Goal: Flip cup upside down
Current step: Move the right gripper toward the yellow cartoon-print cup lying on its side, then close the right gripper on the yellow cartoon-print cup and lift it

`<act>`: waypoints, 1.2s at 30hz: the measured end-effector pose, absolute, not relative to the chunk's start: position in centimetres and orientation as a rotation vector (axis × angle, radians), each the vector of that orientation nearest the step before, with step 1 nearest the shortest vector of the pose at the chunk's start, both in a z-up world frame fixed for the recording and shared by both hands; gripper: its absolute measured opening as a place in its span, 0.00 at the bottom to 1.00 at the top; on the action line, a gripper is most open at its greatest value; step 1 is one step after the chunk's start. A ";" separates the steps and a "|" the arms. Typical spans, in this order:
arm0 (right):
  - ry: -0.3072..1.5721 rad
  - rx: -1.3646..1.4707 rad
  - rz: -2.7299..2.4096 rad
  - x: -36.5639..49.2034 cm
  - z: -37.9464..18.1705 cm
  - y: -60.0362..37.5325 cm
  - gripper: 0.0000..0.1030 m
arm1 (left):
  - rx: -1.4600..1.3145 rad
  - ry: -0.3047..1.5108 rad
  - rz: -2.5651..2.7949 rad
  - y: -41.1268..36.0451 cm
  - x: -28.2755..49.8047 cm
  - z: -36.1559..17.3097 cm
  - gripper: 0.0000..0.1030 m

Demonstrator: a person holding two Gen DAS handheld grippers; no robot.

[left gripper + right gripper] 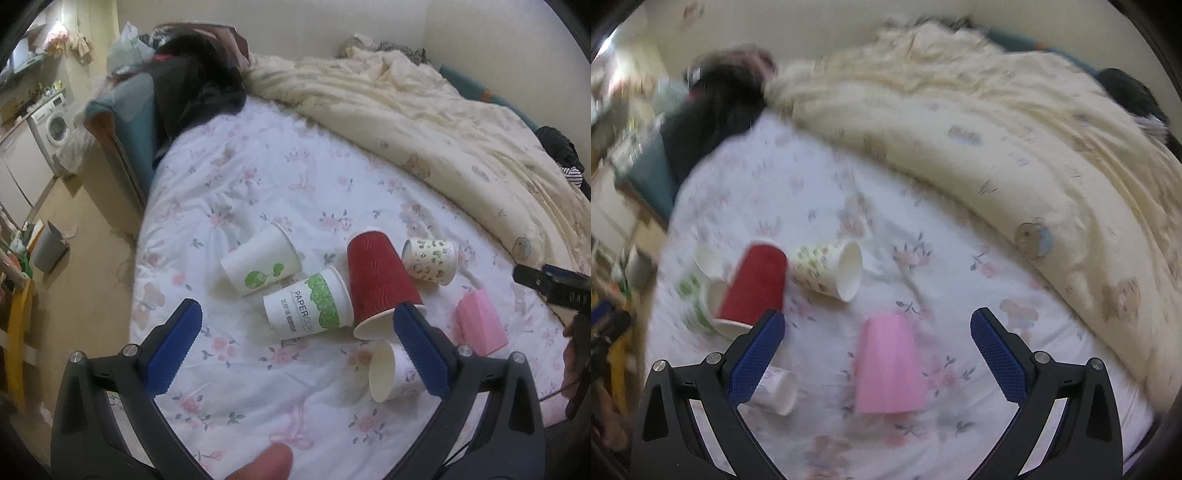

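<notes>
Several paper cups lie on the floral bed sheet (258, 177). A red ribbed cup (380, 280) stands upside down, tilted against a white PAPERCUP cup (308, 308) on its side. A white cup with a green print (260, 264), a small patterned cup (430, 260) and a small white cup (391, 371) also lie on their sides. A pink cup (888, 365) stands upside down between my right gripper's open fingers (877, 350). My left gripper (295, 343) is open and empty above the cups. The red cup (755, 286) and patterned cup (829, 271) also show in the right wrist view.
A cream duvet (424, 122) is bunched along the bed's far side. Dark clothes (195, 88) lie at the bed's head. The bed's left edge drops to the floor, where a grey bin (48, 247) stands. The right gripper's tip (550, 284) shows at the right edge.
</notes>
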State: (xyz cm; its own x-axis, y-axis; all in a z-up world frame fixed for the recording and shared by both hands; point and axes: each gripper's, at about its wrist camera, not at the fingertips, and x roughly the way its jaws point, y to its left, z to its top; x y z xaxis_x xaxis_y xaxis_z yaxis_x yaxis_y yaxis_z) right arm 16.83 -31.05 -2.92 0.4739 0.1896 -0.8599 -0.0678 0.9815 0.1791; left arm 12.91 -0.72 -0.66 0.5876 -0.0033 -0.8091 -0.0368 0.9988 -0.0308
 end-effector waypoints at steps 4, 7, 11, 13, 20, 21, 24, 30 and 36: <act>1.194 0.177 0.260 20.9 -5.3 -30.0 1.00 | -0.056 1.020 0.015 -0.8 14.1 -2.8 0.99; 1.252 0.237 0.243 23.6 -6.7 -29.5 1.00 | -0.061 1.054 0.018 -0.8 14.5 -3.9 0.99; 1.318 0.240 0.189 26.0 -7.7 -27.9 1.00 | -0.069 1.080 0.022 -0.5 14.8 -4.3 0.99; 1.354 0.133 0.274 27.0 -7.5 -25.5 1.00 | -0.079 1.091 0.019 -0.4 15.0 -4.4 0.99; 1.384 -0.625 0.568 28.0 -8.2 -18.2 1.00 | -0.102 1.121 0.006 0.1 15.3 -4.5 0.99; 1.397 -0.684 0.587 28.0 -8.7 -17.8 0.99 | -0.103 1.127 0.002 0.0 15.3 -4.6 0.99; 1.417 -0.853 0.615 27.7 -10.3 -17.0 0.98 | -0.104 1.139 -0.001 -0.1 15.4 -4.9 0.99; 1.381 -0.918 0.633 27.5 -13.0 -16.1 0.98 | -0.094 1.146 -0.005 -0.3 15.3 -5.1 0.99; 1.395 -0.932 0.590 26.8 -16.2 -16.5 0.70 | -0.087 1.142 0.017 0.1 15.1 -5.3 0.99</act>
